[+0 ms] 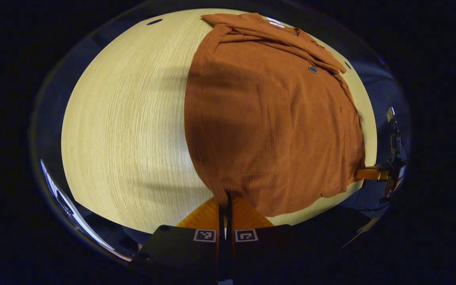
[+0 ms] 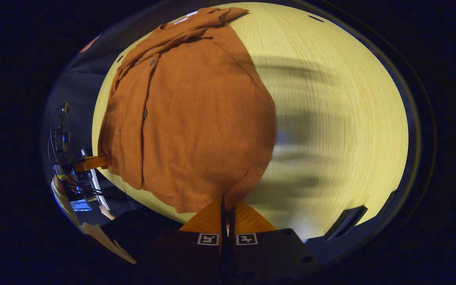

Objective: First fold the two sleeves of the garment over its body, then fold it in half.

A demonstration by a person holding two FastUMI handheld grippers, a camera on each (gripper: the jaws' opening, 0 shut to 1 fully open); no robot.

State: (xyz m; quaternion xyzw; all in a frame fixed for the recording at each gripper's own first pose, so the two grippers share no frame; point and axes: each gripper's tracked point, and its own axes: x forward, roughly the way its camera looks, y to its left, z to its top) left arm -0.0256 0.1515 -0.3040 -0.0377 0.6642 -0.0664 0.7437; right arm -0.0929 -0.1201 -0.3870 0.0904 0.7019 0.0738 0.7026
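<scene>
The rust-coloured garment (image 1: 275,122) lies flat on the wooden table (image 1: 125,118), sleeves apparently already folded in. The left gripper (image 1: 225,206) and right gripper (image 2: 228,206) each pinch a hem corner at 6 o'clock in their own views. For the half fold, I'd lift both corners level and carry them toward the collar at 12 o'clock, keeping the hem taut.

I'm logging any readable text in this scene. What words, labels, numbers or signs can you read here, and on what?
No readable text.
Garment: a white neck label, too small and blurred to read.
Left tongs and right tongs: square black-and-white coded markers, patterns rather than words.
Table: bare wood grain, no writing.
</scene>
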